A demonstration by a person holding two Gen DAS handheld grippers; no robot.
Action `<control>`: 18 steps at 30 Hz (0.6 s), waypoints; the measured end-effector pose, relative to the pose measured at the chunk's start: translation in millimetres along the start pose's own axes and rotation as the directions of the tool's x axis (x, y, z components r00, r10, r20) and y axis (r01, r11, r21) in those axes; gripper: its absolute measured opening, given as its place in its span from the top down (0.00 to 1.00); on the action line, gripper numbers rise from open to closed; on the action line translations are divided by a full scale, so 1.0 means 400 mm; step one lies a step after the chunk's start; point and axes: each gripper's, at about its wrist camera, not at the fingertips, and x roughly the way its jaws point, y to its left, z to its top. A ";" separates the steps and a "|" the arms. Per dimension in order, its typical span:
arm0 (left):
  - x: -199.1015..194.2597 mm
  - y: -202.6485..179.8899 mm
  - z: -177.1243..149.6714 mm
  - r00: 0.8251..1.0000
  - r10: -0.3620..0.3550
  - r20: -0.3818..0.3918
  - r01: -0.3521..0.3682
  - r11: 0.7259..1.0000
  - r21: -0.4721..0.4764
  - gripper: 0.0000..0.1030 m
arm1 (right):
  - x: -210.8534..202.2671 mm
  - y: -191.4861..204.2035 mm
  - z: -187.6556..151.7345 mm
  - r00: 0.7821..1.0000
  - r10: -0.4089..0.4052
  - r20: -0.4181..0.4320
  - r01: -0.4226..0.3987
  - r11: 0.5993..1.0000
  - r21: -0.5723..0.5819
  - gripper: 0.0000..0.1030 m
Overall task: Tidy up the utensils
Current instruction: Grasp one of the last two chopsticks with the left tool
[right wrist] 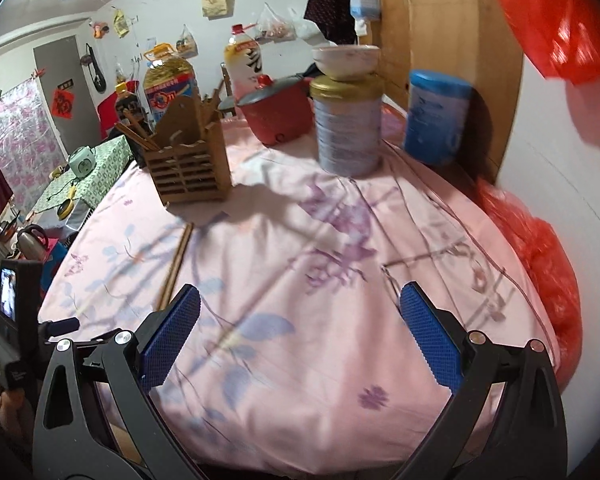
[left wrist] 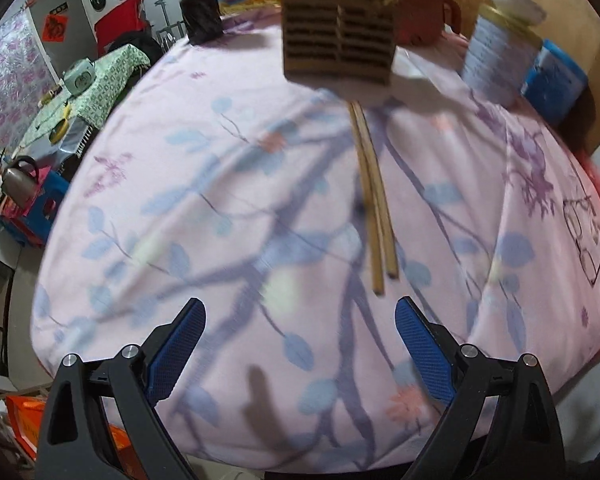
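A pair of wooden chopsticks lies on the pink flowered tablecloth, pointing toward a slatted wooden utensil holder at the far side that holds several chopsticks. My left gripper is open and empty, just short of the chopsticks' near ends. In the right wrist view the chopsticks lie left of my open, empty right gripper, and the holder stands beyond them.
A red pot, a tin can with a bowl on top, and a blue canister stand at the back of the table. Oil bottles stand behind the holder. A red plastic bag lies at the right edge.
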 end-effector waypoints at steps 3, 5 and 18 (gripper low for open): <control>0.029 -0.017 -0.015 1.000 -0.008 -0.018 0.009 1.000 0.005 0.09 | -0.018 -0.027 -0.010 1.000 -0.018 -0.002 0.018 1.000 -0.013 0.06; 0.045 -0.027 -0.014 1.000 -0.005 -0.016 0.005 1.000 0.026 0.09 | -0.038 -0.041 -0.008 0.998 -0.046 0.030 0.047 0.999 -0.017 0.06; 0.119 -0.004 0.049 1.000 -0.018 -0.019 0.020 0.993 0.112 0.08 | -0.015 0.004 -0.016 0.992 -0.124 -0.015 0.123 0.992 -0.021 0.06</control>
